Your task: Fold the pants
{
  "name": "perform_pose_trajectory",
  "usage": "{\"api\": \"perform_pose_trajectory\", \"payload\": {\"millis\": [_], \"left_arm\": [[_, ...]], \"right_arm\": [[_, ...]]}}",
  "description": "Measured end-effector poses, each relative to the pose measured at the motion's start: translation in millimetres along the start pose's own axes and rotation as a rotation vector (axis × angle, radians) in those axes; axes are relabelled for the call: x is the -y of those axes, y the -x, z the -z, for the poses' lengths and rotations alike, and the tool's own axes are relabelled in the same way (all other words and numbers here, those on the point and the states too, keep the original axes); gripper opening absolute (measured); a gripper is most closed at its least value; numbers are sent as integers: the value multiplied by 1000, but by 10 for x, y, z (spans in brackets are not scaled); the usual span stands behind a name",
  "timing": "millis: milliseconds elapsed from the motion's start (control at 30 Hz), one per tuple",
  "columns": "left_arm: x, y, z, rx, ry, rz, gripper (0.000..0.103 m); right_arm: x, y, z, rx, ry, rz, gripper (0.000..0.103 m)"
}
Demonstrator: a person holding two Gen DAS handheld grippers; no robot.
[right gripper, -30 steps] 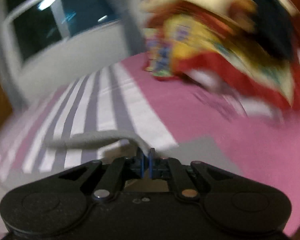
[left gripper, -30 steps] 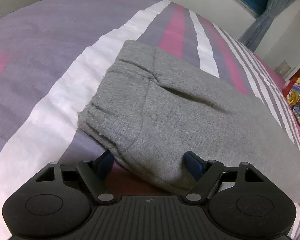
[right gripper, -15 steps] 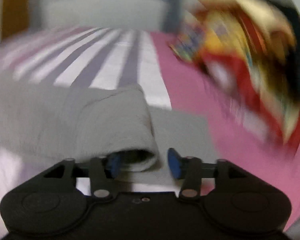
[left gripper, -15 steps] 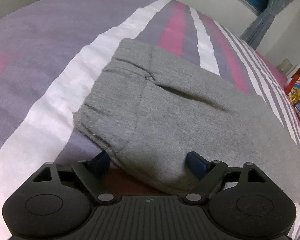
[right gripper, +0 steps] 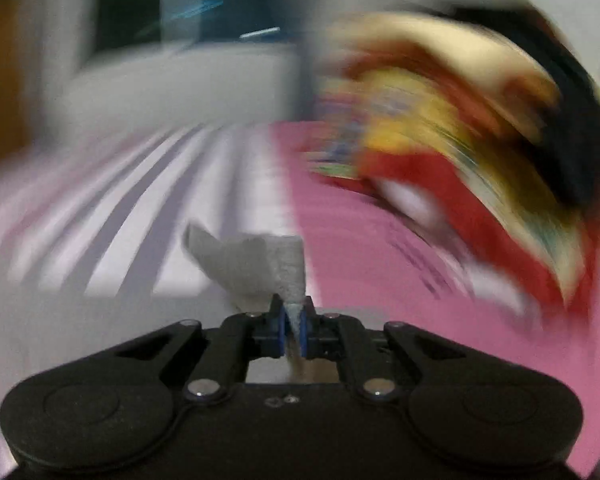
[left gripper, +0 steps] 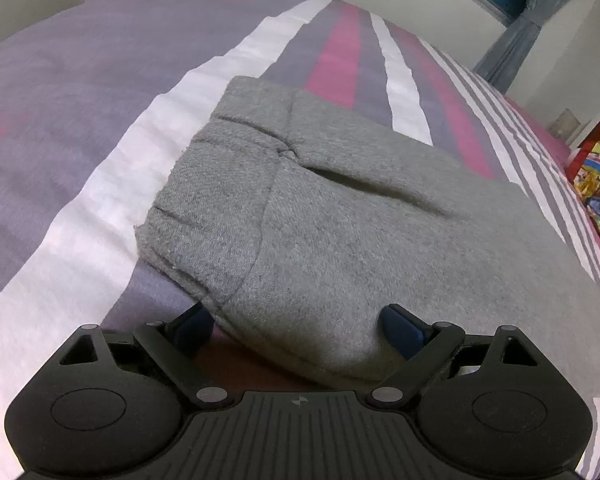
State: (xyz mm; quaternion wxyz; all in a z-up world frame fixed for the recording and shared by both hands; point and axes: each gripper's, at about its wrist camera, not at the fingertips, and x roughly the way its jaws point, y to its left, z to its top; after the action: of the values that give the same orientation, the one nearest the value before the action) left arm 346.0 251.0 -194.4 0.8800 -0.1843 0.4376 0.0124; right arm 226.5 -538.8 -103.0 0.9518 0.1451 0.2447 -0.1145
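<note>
Grey knit pants (left gripper: 340, 220) lie folded on the striped bed sheet (left gripper: 100, 100), waistband to the left. My left gripper (left gripper: 292, 314) sits low at the near edge of the pants, its jaws opening. The rounded fold lies between the blue fingers (left gripper: 400, 324) without being squeezed. The right wrist view is smeared by motion. In it my right gripper (right gripper: 293, 312) is shut on a grey end of the pants (right gripper: 260, 264), which sticks up from the pads above the sheet.
A red and yellow patterned bundle (left gripper: 596, 172) lies at the bed's right side, and it is large and blurred (right gripper: 440, 140) in the right wrist view. A grey curtain (left gripper: 512, 40) and a dark window (right gripper: 140, 12) stand beyond the bed.
My left fingers have spread wider around the near fold. My right gripper opened around a grey fold half a second ago and has shut on it again, swinging fast.
</note>
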Motion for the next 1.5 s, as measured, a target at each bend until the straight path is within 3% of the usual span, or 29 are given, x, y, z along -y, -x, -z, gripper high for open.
{"api": "perform_pose_trajectory", "payload": {"millis": [67, 133, 233, 333, 433, 467, 500, 533, 667, 767, 833, 933, 967, 1000, 1100, 1200, 1267, 1300, 1433, 1500], "left_arm": [[1, 4, 11, 6, -3, 1, 91], [0, 18, 20, 13, -3, 4, 91], [-2, 139, 3, 28, 17, -15, 91], [-81, 408, 10, 136, 56, -25, 91], [-260, 594, 4, 226, 159, -8, 90], [-307, 624, 6, 242, 186, 17, 77], [-339, 632, -4, 238, 204, 36, 54], [-344, 620, -7, 226, 214, 33, 49], [-347, 515, 37, 179, 247, 66, 41], [-314, 542, 98, 235, 248, 97, 30], [-332, 491, 69, 255, 265, 120, 30], [-294, 238, -40, 138, 248, 67, 31], [-265, 236, -102, 137, 233, 41, 25], [-239, 291, -170, 168, 230, 27, 22], [-170, 489, -313, 246, 186, 51, 21], [-180, 329, -350, 142, 103, -12, 21], [-228, 241, -326, 98, 76, -14, 21], [-263, 255, -333, 100, 94, 3, 21], [-241, 434, -372, 155, 101, 40, 21], [-229, 412, -364, 137, 91, 19, 21]], "right_arm": [[382, -171, 95, -90, -200, 18, 5], [560, -321, 206, -176, -274, 18, 5], [676, -351, 280, -194, -345, -19, 7], [661, -304, 272, -207, -360, -49, 17], [597, -340, 269, -226, -308, -53, 18], [570, -329, 273, -228, -299, -49, 19], [563, -322, 274, -230, -300, -48, 20], [549, -351, 269, -233, -301, -50, 21], [490, -386, 281, -233, -278, -43, 26], [454, -381, 292, -233, -259, -40, 27], [459, -389, 288, -237, -257, -41, 27], [471, -406, 258, -244, -270, -35, 25], [478, -407, 240, -236, -280, -22, 8], [494, -416, 216, -235, -295, -28, 5], [498, -249, 107, -158, -332, -84, 4], [508, -164, 153, -143, -329, -95, 4], [574, -324, 286, -230, -337, -56, 4], [617, -380, 336, -254, -357, -58, 4], [619, -232, 235, -184, -389, -97, 4], [606, -148, 220, -151, -377, -112, 4]]}}
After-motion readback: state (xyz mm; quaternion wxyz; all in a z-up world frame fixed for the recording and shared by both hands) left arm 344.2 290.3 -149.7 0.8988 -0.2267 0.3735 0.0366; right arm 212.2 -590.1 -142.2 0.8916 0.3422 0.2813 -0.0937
